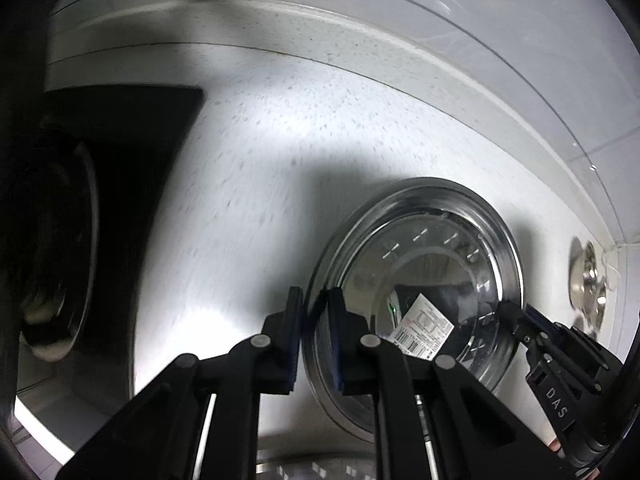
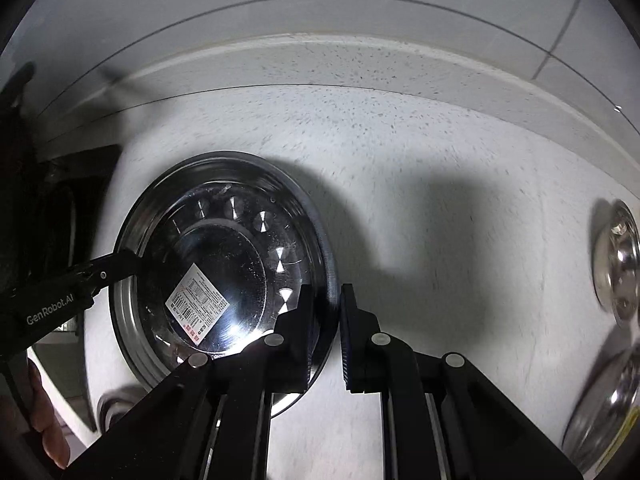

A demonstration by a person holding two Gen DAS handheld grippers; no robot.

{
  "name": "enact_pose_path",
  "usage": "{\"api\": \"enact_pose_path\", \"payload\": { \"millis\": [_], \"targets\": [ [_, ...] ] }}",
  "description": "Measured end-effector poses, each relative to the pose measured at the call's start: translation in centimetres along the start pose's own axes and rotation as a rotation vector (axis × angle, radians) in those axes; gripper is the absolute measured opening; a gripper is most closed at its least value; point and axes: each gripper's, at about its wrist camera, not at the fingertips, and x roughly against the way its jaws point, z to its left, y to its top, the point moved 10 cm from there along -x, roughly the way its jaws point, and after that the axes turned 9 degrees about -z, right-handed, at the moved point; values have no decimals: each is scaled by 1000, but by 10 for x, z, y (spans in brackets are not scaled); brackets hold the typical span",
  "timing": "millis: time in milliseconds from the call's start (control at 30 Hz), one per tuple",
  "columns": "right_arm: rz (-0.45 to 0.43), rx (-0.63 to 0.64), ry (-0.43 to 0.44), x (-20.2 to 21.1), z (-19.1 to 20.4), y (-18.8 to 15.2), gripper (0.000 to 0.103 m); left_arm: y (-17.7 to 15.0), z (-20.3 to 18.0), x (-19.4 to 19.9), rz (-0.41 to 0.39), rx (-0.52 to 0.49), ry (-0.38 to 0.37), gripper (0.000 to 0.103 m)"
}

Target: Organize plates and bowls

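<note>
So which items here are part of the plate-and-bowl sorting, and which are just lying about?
In the job:
- steel plate, held at opposite rims by left tool and right tool
- steel bowls at the right

Lying about:
- sticker on the plate
- black sink
- counter

Dim, greyish frames; heavy fisheye bending and black vignette at edges. Hard shadows on worktop (image 2: 400,152) ahead of each tool. Glare spots on steel plate (image 2: 224,248). Motion blur toward the sides.
</note>
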Motion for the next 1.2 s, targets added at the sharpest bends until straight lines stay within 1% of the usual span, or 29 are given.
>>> {"api": "enact_pose_path", "payload": {
  "millis": [167,267,300,367,400,467,533,700,767,800,867,967,1067,1167,1200],
  "targets": [
    [-35,18,31,42,25,-35,11,-36,8,34,-44,-25,9,11],
    [-44,14,60,60,37,-59,11,-61,22,54,-68,-32,16,12],
    [-44,12,74,67,43,-72,11,-65,24,57,-72,-33,18,12],
    [-41,11,94,76,50,-93,11,-82,37,67,-76,-33,19,12],
    [-38,9,106,80,54,-104,11,-91,32,70,-75,-31,21,12],
    [-28,6,120,85,60,-121,11,-105,41,72,-68,-28,22,12],
    [-18,10,132,89,62,-130,11,-120,48,71,-64,-32,33,12],
    [10,28,122,82,67,-159,11,-146,55,52,-23,-36,43,12],
    [16,31,120,77,71,-161,11,-151,56,43,-4,-31,42,12],
    [17,38,112,75,70,-162,11,-152,56,40,-13,-29,40,12],
    [27,40,110,71,72,-173,10,-146,53,39,-39,-64,66,12],
    [38,41,109,66,70,-182,11,-146,54,41,-54,-76,74,12],
    [58,36,125,58,70,-189,11,-142,55,36,-64,-102,101,13],
    [88,29,132,52,71,-197,13,-156,60,28,-44,-104,100,14],
    [77,27,134,54,70,-195,14,-155,58,27,-47,-112,103,14]
  ]
}}
